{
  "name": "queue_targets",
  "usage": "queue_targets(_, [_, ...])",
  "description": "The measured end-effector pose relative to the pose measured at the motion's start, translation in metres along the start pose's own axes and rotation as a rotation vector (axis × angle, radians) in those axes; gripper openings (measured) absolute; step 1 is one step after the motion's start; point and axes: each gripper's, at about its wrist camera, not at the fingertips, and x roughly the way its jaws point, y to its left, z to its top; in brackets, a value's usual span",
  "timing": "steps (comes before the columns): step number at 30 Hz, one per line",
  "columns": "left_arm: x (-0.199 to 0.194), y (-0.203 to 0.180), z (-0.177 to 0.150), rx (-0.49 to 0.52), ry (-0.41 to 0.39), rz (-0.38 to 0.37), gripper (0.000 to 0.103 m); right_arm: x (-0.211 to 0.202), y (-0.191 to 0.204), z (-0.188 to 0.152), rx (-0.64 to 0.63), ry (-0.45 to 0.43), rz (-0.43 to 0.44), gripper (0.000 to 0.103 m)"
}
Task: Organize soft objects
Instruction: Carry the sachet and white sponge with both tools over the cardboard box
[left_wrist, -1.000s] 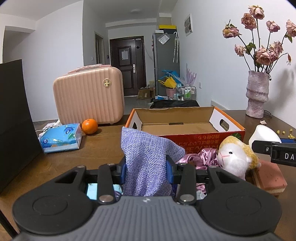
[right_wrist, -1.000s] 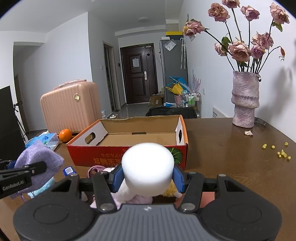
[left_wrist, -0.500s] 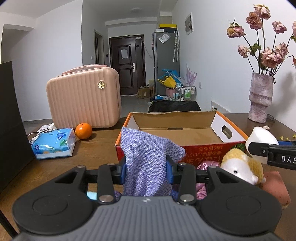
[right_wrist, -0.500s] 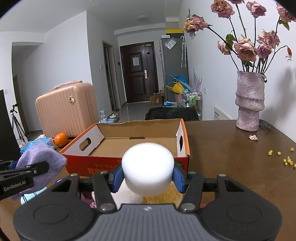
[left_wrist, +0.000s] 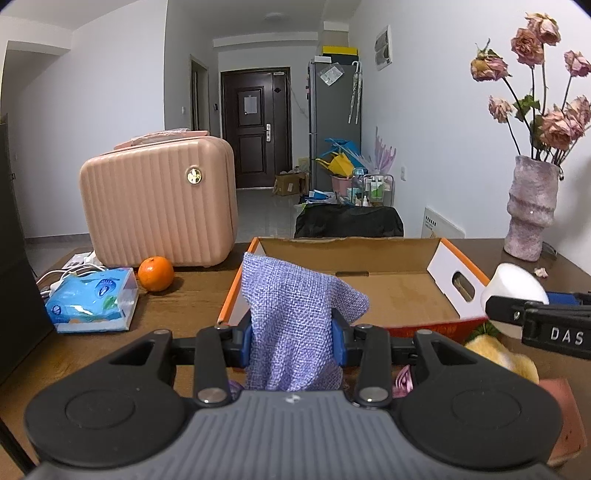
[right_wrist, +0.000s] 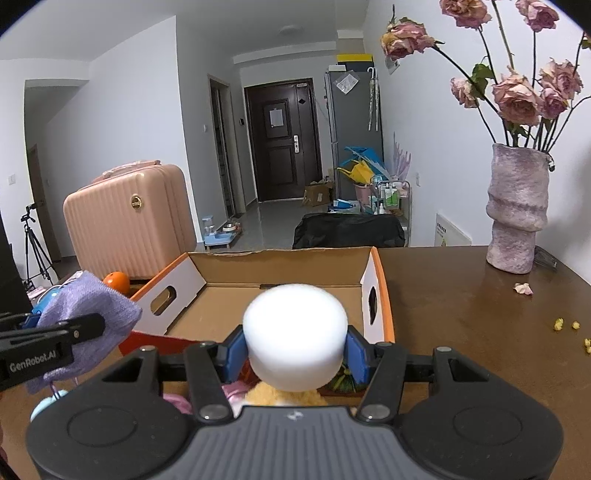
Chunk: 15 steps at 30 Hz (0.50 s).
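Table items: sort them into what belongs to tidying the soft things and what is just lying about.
Job: purple cloth in left gripper; white foam in right gripper; cardboard box; yellow plush.

Lying about: orange, tissue pack, suitcase, vase.

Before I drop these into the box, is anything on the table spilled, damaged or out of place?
Small yellow crumbs are scattered on the table right of the cardboard box, and a fallen petal lies near the vase. The box's back edge looks ragged. Nothing blocks the box.
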Motion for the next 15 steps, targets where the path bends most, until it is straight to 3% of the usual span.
queue_targets(15, [0.047,-0.008,0.032,-0.016,0.007,-0.007,0.04,0.046,-0.013,0.027,0.013,0.005,0.012,0.054])
